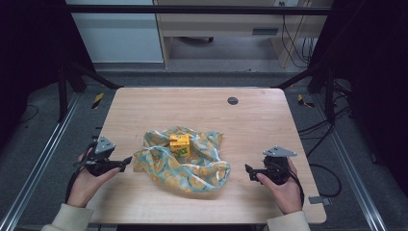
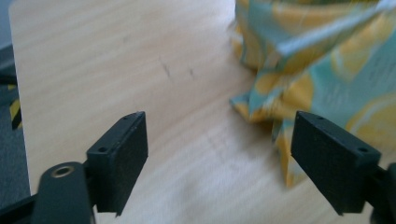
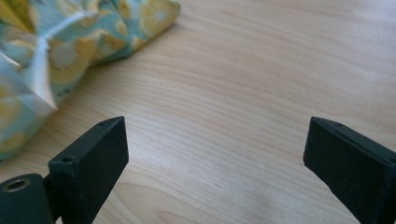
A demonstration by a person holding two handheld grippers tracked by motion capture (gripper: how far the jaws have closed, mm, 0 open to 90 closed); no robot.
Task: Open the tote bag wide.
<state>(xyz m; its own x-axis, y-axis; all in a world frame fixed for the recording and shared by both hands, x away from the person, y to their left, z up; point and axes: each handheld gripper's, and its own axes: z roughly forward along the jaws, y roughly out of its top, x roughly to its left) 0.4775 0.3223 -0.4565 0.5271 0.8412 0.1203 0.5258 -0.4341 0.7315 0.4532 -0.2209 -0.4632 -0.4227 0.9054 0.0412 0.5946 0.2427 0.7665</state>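
A light wooden table [image 1: 269,120] carries a round dark grommet [image 1: 233,100] near its far edge, well beyond both hand-held grippers. Cables [image 1: 293,43] hang farther off, behind them.

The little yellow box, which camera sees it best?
The high view. There the yellow box sits in the middle of the crumpled lemon-print cloth, seen whole from above. The left gripper view catches just an edge of that cloth, and the right gripper view just a corner, both beside bare table.
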